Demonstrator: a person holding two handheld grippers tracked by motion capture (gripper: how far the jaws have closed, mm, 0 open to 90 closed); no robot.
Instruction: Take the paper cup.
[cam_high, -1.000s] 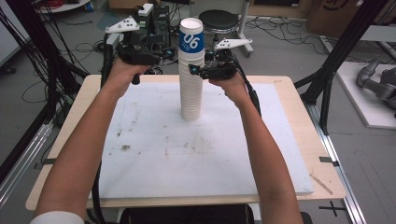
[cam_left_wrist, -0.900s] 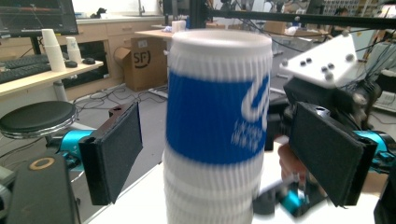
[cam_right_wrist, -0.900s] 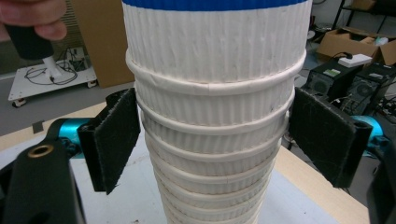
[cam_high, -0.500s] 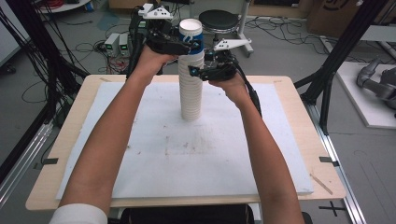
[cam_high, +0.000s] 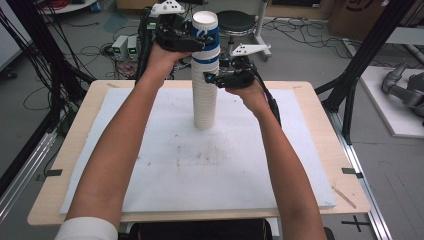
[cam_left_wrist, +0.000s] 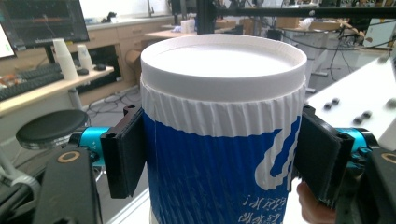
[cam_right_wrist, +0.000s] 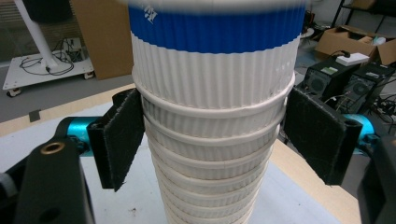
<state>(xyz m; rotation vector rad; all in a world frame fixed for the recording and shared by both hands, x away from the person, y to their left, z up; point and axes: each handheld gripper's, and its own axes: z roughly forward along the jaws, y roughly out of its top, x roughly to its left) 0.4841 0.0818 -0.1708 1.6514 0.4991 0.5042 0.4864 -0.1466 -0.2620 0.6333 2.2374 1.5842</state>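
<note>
Two tongs work one tall stack (cam_high: 205, 95) of ribbed paper cups that stands upright on the white mat of the surface (cam_high: 300, 165), toward its far middle. The left tongs (cam_high: 187, 42) are clamped on the top cup (cam_left_wrist: 224, 130), pads pressed to both sides just under its rim. The right tongs (cam_high: 225, 79) sit lower, jaws straddling the stack; in the right gripper view the left pad touches the rims while the right pad stands slightly clear, so they look loosely closed about the stack, not squeezing hard.

The step in hand appears to be freeing the top cup. To do it well, the lower tongs should firm up on the stack just below the blue band, so nothing beneath rides along. The upper tongs should pull straight up along the stack's axis, perhaps with a slight twist to break the nesting, and with a gentle squeeze, since thin paper walls dent easily.

The top cup is white at the rim, with fine vertical ribs and a blue printed wrap bearing white lettering. Below it the nested rims form close white rings, tapering toward the base.
</note>
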